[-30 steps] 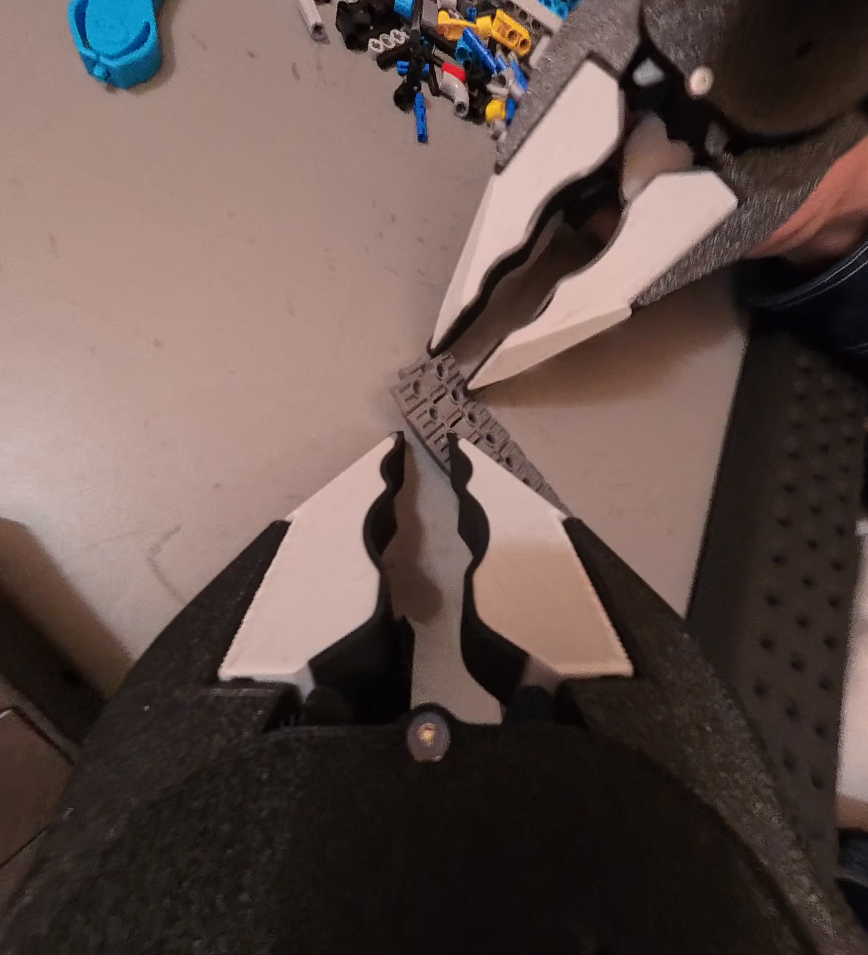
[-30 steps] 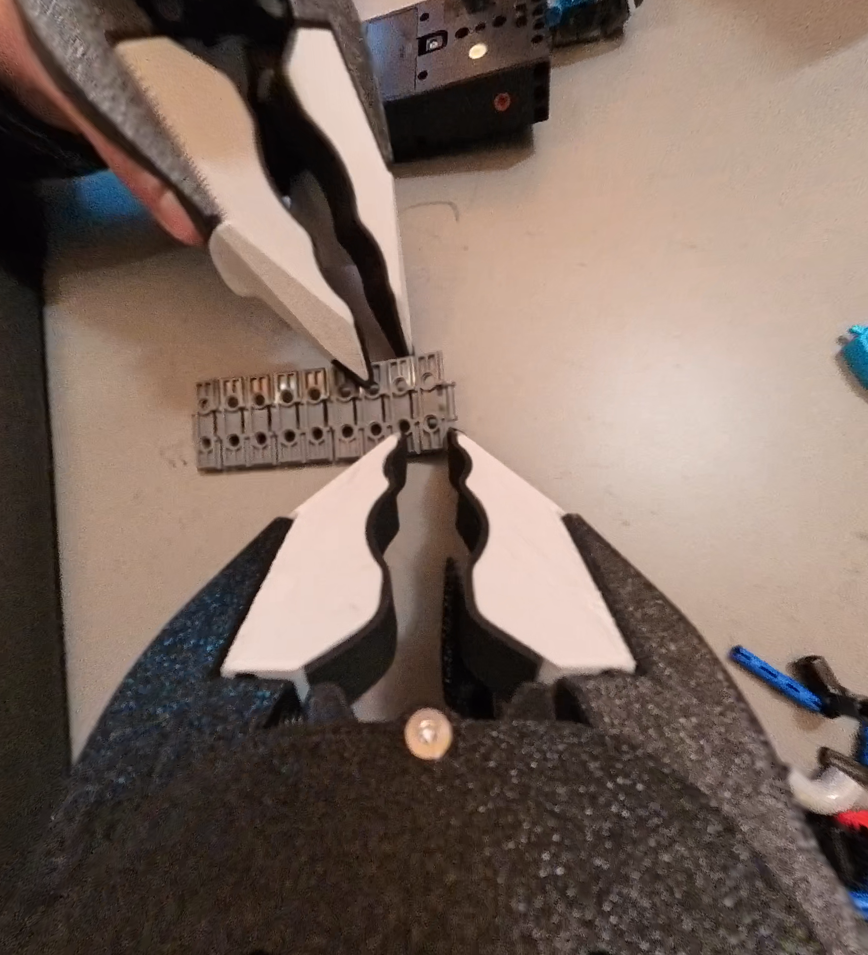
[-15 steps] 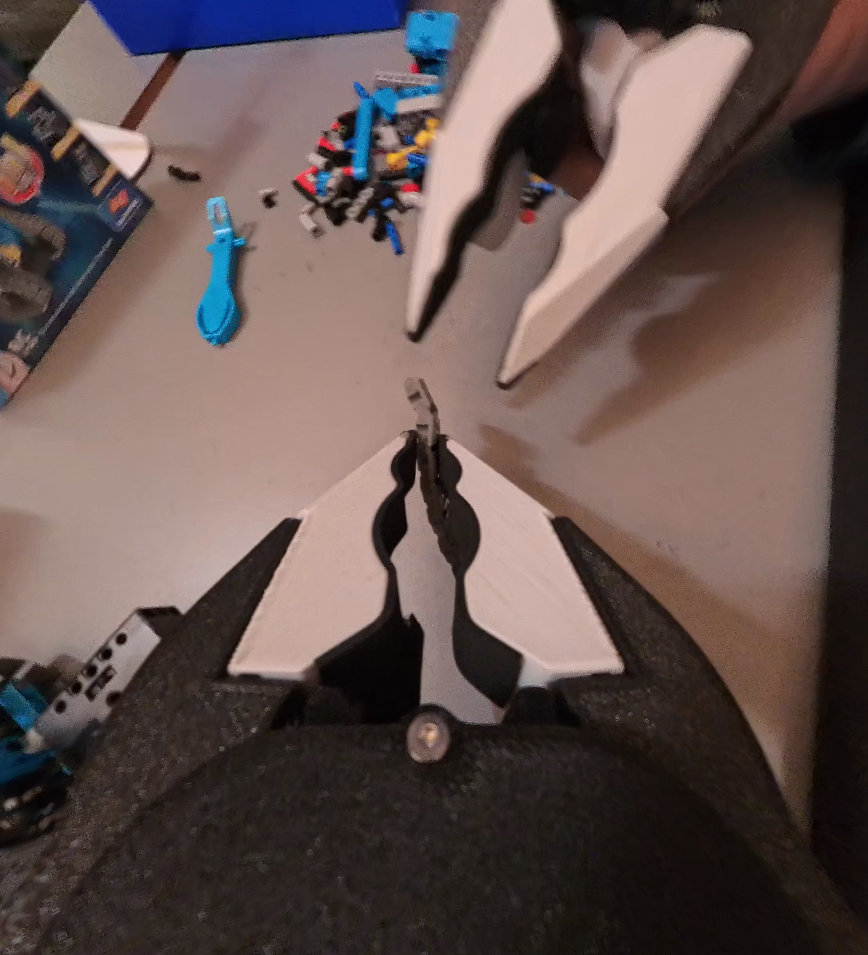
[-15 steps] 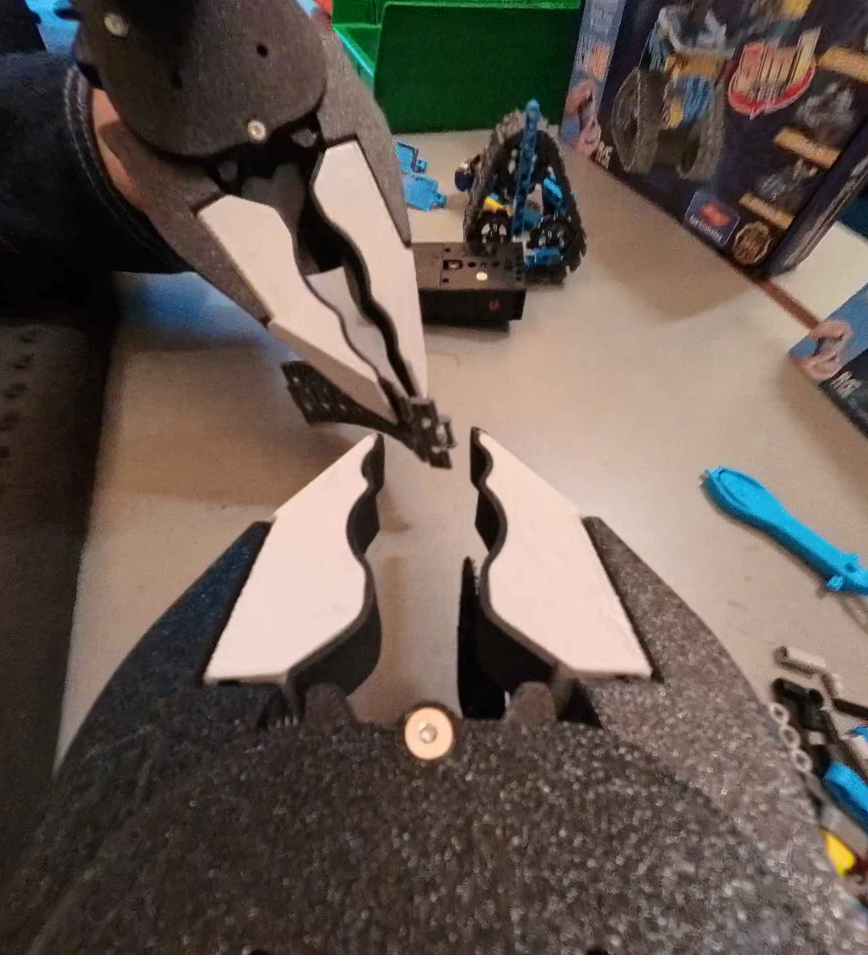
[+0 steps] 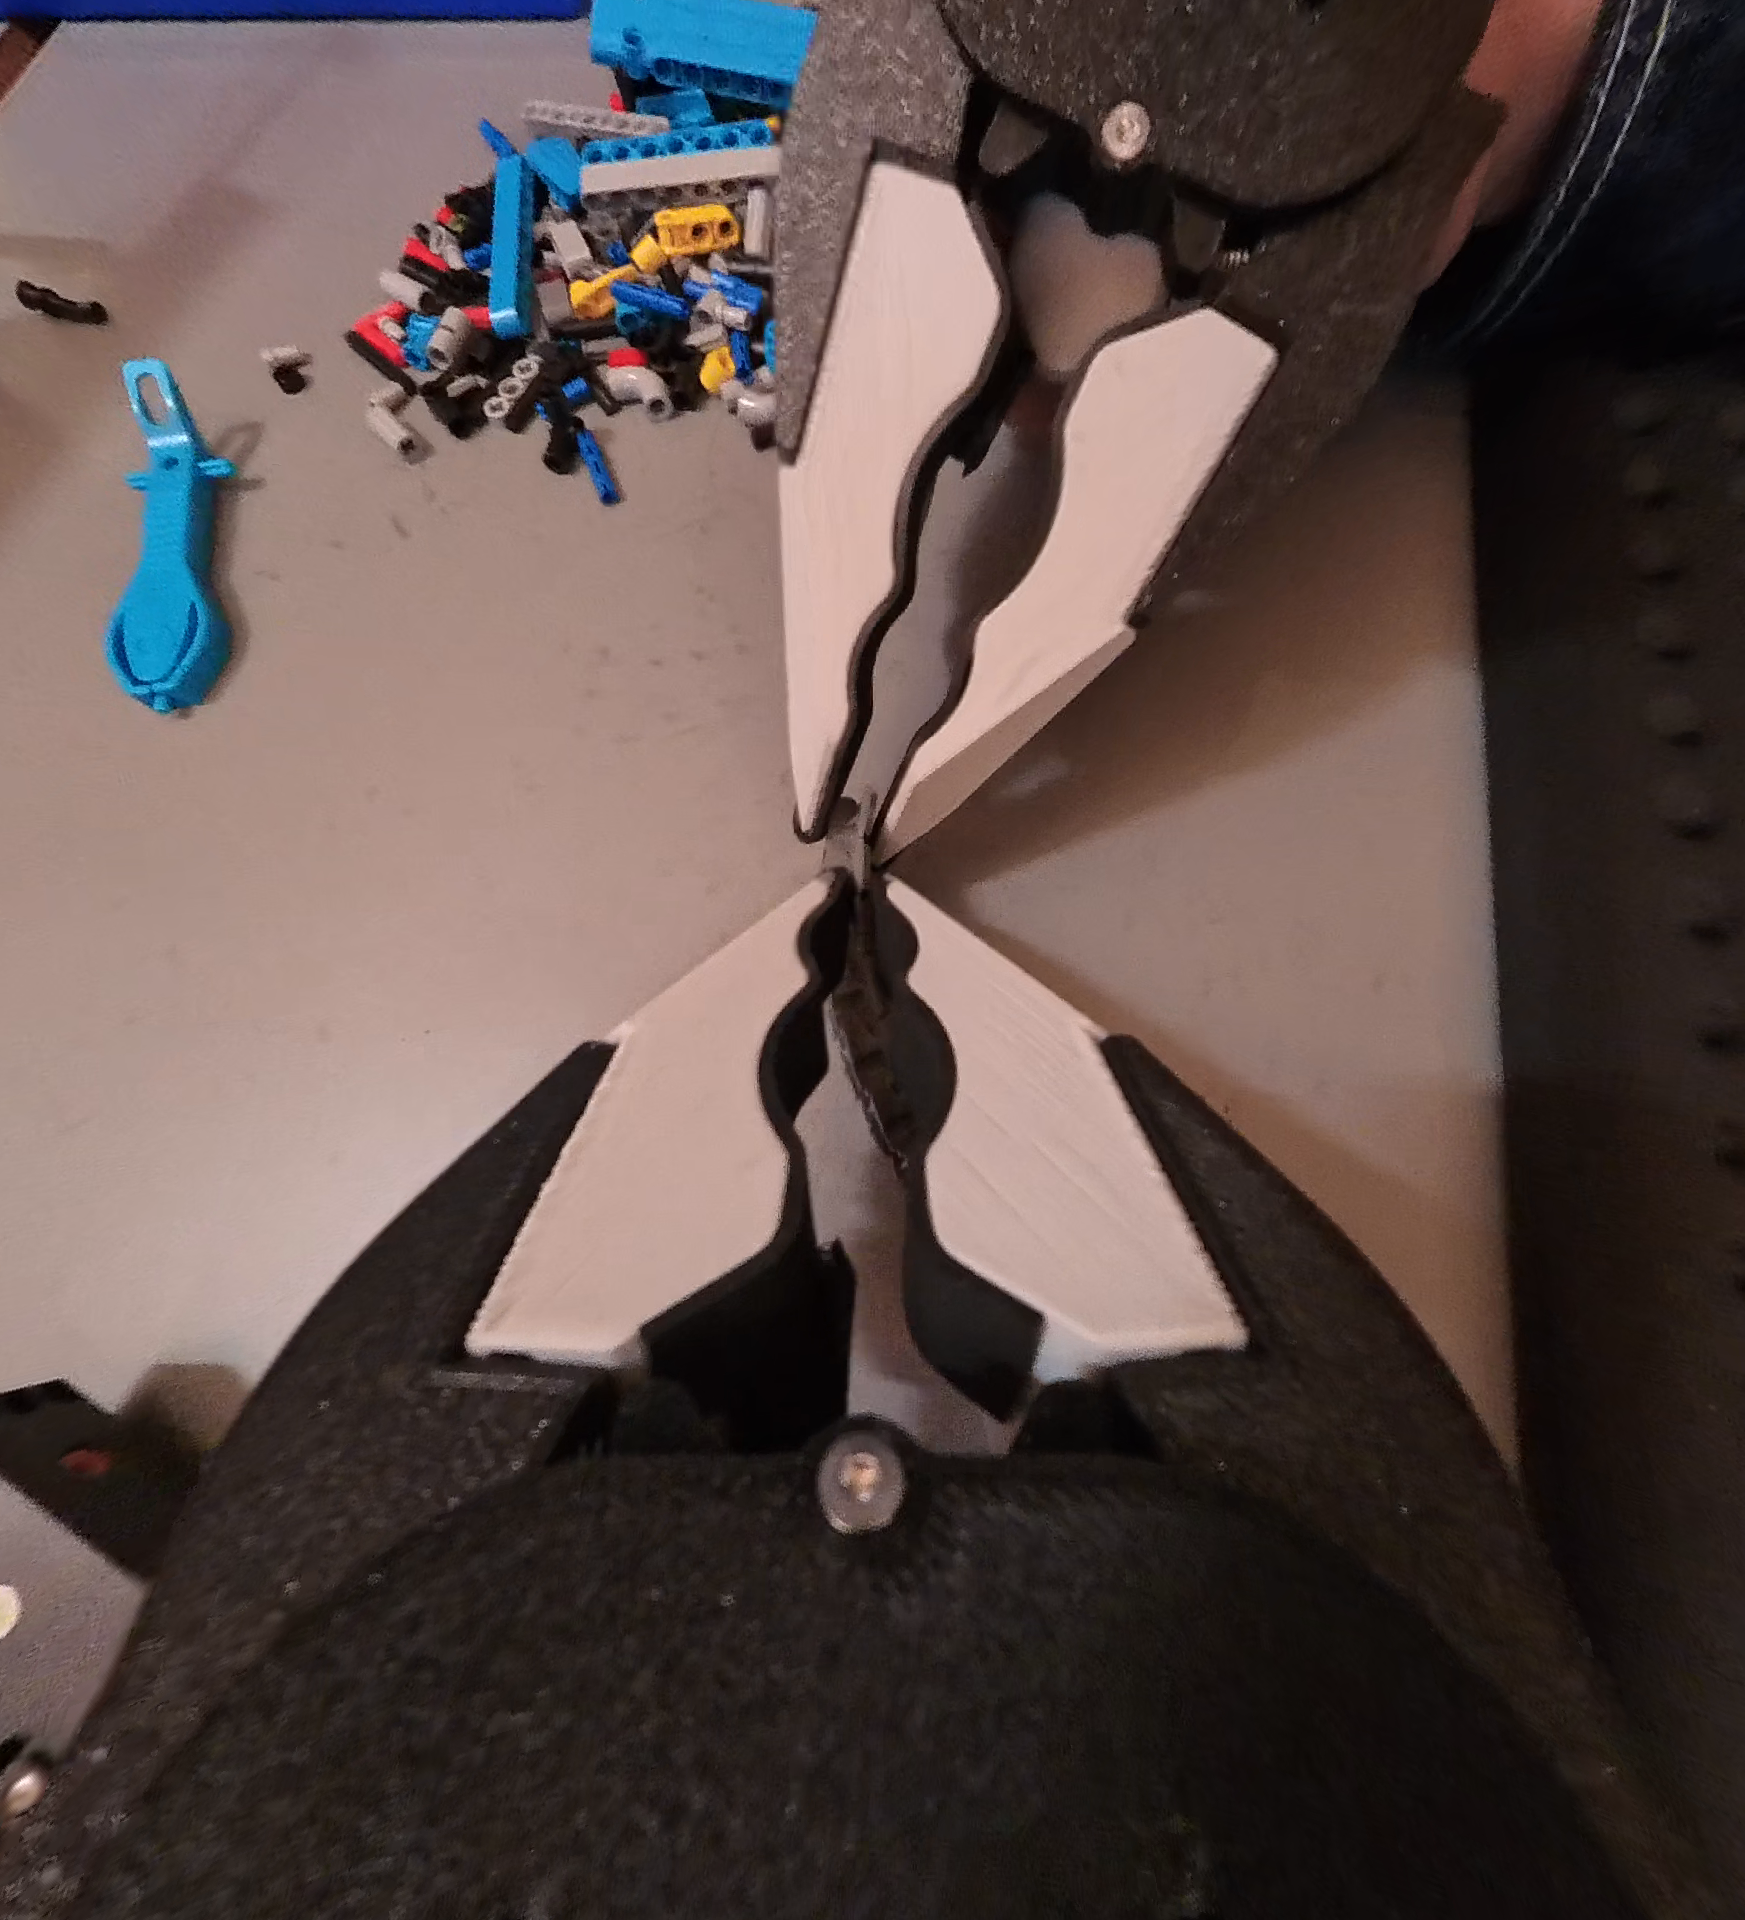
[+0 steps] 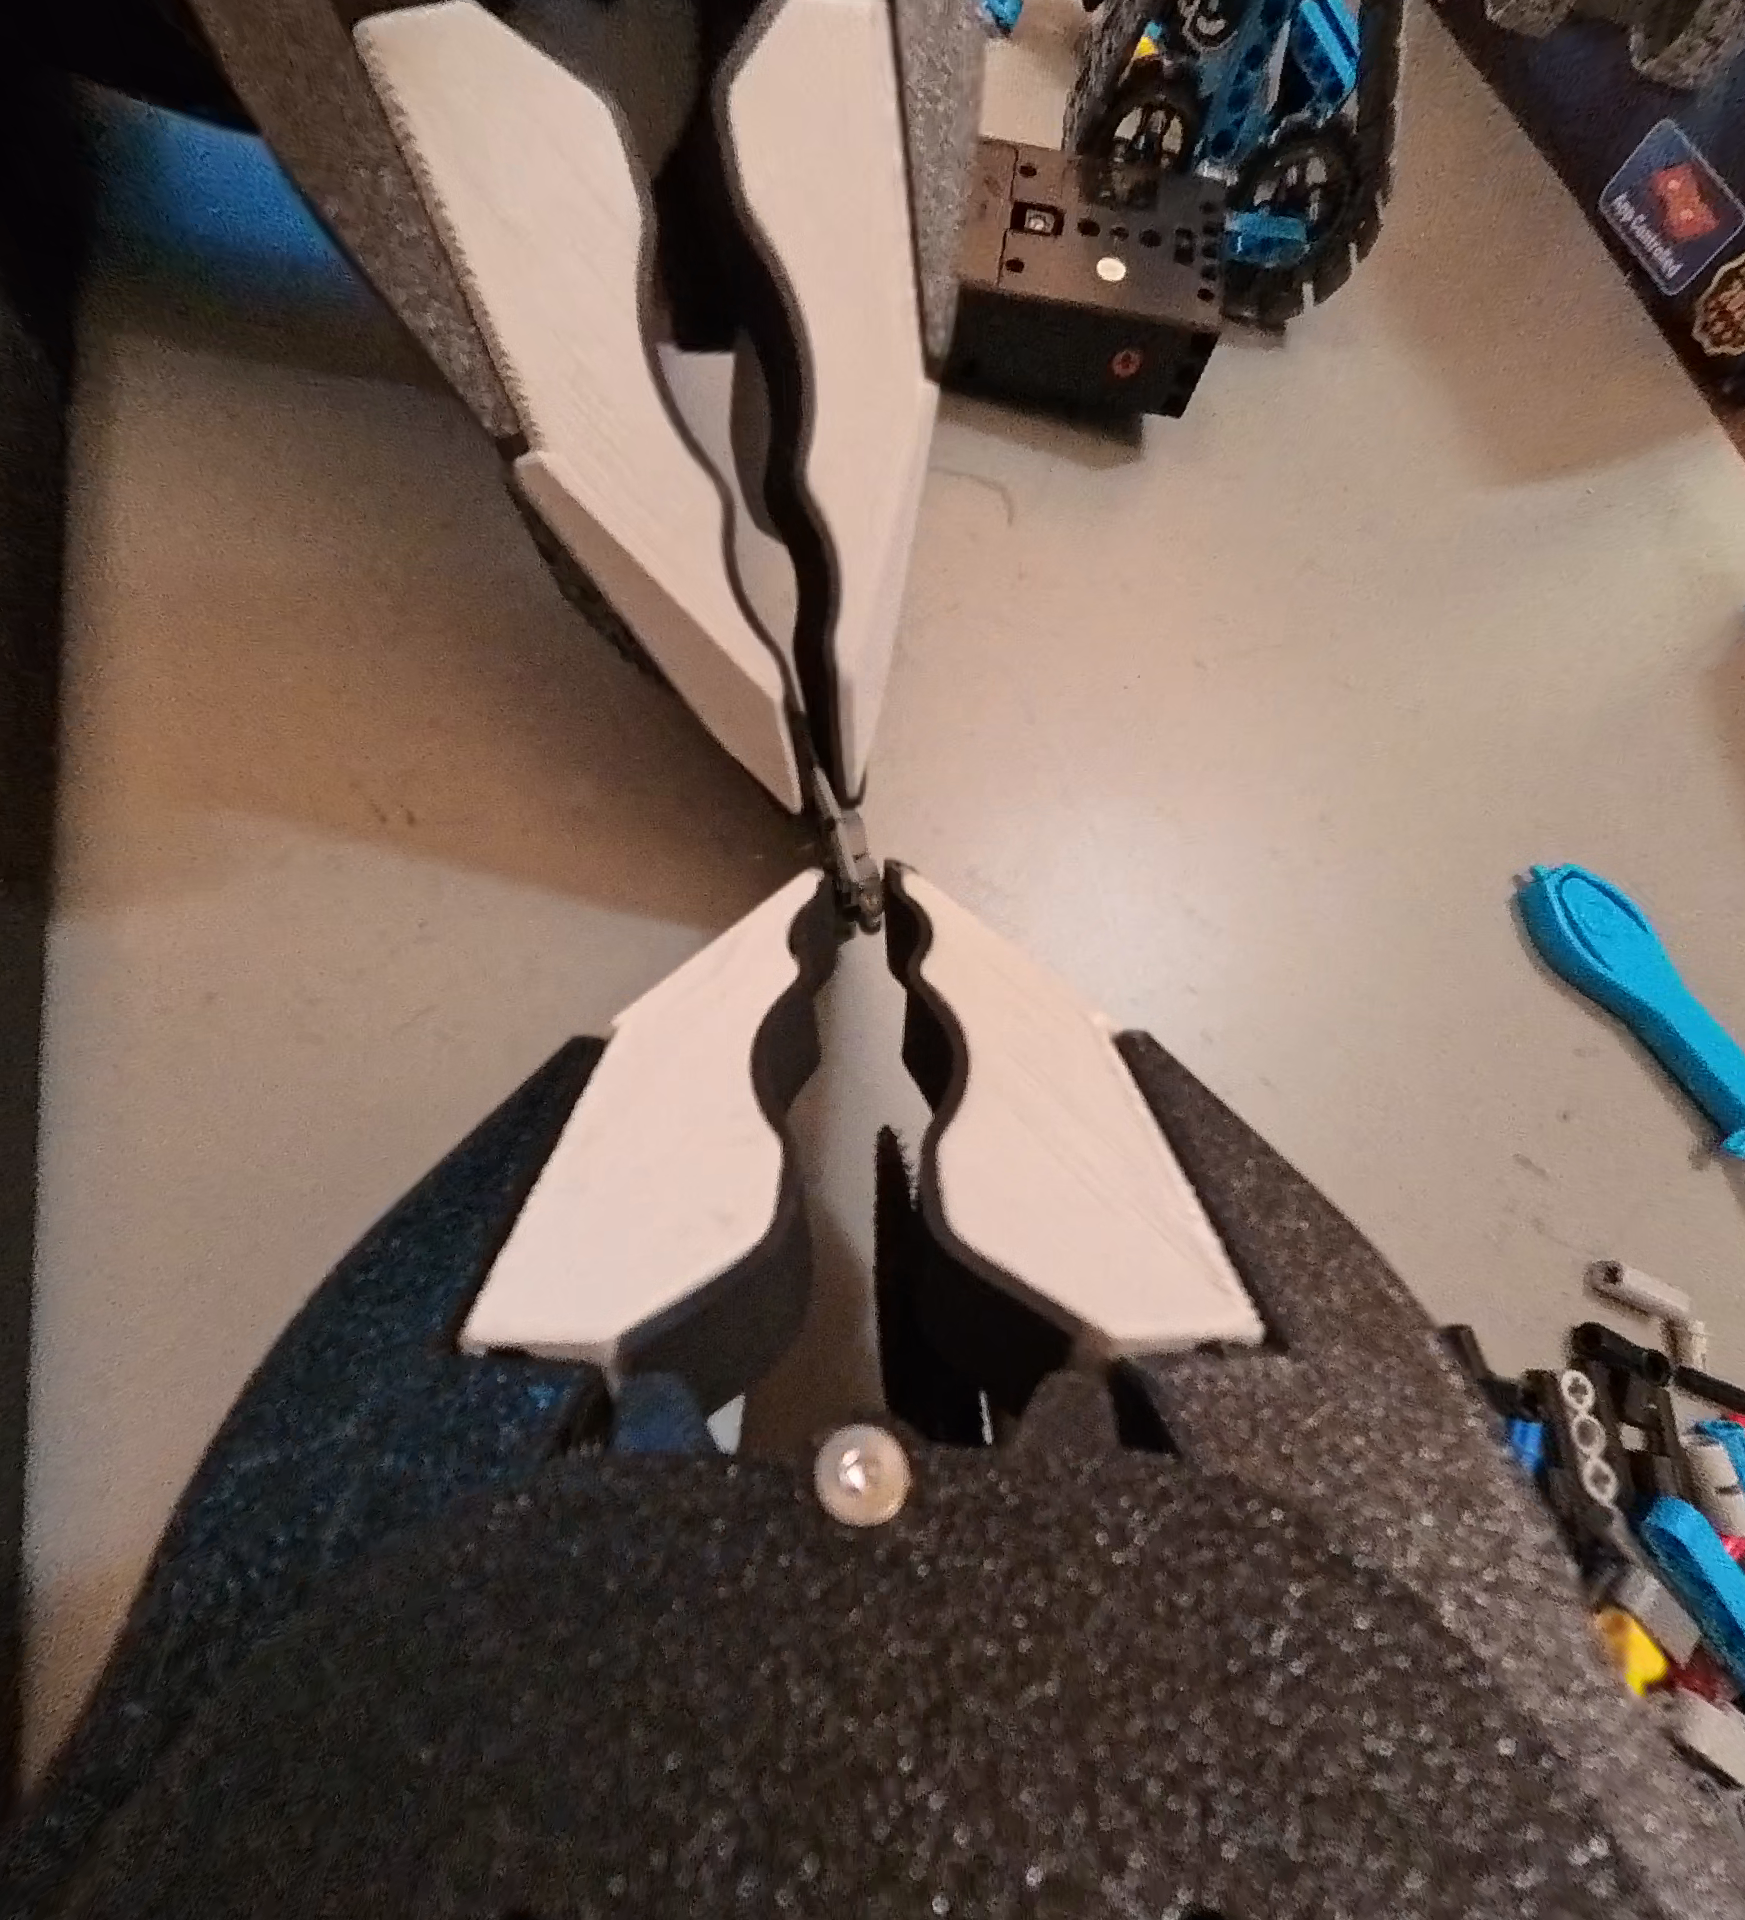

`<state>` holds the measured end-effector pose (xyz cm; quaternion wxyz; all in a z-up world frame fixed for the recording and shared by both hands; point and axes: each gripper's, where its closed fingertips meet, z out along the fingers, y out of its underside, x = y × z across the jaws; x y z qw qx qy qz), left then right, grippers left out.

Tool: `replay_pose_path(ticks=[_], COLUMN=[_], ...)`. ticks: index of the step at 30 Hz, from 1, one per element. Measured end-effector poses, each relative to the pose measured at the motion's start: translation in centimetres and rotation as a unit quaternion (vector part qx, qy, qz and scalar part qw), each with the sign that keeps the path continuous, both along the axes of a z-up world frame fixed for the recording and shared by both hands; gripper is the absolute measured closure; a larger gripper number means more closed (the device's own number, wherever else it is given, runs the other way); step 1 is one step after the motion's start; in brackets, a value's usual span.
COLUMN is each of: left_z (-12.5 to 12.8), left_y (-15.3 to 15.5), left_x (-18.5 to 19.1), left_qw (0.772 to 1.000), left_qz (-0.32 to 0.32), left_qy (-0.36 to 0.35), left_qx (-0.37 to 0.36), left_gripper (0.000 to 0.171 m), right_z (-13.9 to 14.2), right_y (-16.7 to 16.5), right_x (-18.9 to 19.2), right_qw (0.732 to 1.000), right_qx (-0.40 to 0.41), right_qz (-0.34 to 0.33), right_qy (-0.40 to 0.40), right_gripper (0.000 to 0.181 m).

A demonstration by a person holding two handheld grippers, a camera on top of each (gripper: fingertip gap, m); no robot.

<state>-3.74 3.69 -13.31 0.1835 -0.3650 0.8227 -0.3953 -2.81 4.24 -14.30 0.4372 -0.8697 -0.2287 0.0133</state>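
A thin grey studded plate [image 5: 863, 1013] is held edge-on above the table, between both grippers. My left gripper [image 5: 855, 885] is shut on one end of it, and the plate runs back between its fingers. My right gripper [image 6: 860, 878] is shut on the plate's other end [image 6: 852, 860]. The two grippers meet tip to tip. In the left wrist view the right gripper [image 5: 850, 831] comes in from the top. In the right wrist view the left gripper [image 6: 826, 798] comes in from the top. Most of the plate is hidden by the fingers.
A pile of small loose building pieces [image 5: 587, 301] lies on the grey table [image 5: 380, 883], also in the right wrist view [image 6: 1699, 1507]. A blue separator tool [image 5: 167, 561] lies near it. A black battery box [image 6: 1076, 301], a blue wheeled model [image 6: 1252, 135] and printed boxes [image 6: 1730, 229] stand behind. A dark perforated mat [image 5: 1657, 935] borders the table. The grippers are tip to tip, or close to it.
My left gripper closed on the plate and lifted it off the table, turning it edge-on. My right gripper was open beside it half a second ago and has now closed on its free end.
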Motion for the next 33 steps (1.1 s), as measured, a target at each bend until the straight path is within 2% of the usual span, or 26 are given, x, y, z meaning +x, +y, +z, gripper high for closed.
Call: replay_pose_path(ticks=[4,6,8,10,15,18,22,33], left_z=[0.1,0.1,0.1,0.1,-0.1,-0.1,-0.1,0.0], left_y=[-0.2,-0.2,-0.2,-0.1,0.9,0.9,0.8,0.2], left_x=[-0.3,-0.3,-0.3,-0.2,0.0,0.0,0.1,-0.2], left_qw=[0.990,0.986,0.992,0.995,0.993,0.993,0.994,0.995], left_qz=[0.006,0.009,0.000,-0.001,0.017,0.017,0.017,0.000], left_qy=[0.070,0.084,0.062,0.045,0.056,0.055,0.051,0.040], left_qx=[-0.123,-0.146,-0.114,-0.091,-0.100,-0.100,-0.093,-0.086], left_gripper=[0.170,0.170,0.170,0.170,0.170,0.170,0.170,0.170], right_z=[0.1,0.0,0.0,0.0,0.5,0.7,0.5,0.5], right_y=[-0.4,-0.5,-0.5,-0.2,0.0,-0.4,0.0,0.3], right_x=[-0.5,-0.5,-0.6,-0.4,1.6,-0.4,-0.2,-0.4], right_qw=[0.999,1.000,0.997,0.995,0.998,0.998,0.999,0.997], right_qx=[0.012,-0.003,-0.037,-0.030,0.008,0.004,0.008,0.007], right_qz=[0.028,0.011,-0.018,-0.026,-0.063,-0.025,-0.030,-0.029], right_qy=[-0.034,-0.010,0.071,0.092,0.030,0.065,0.034,0.078], right_gripper=[0.176,0.176,0.175,0.174,0.171,0.171,0.168,0.164])
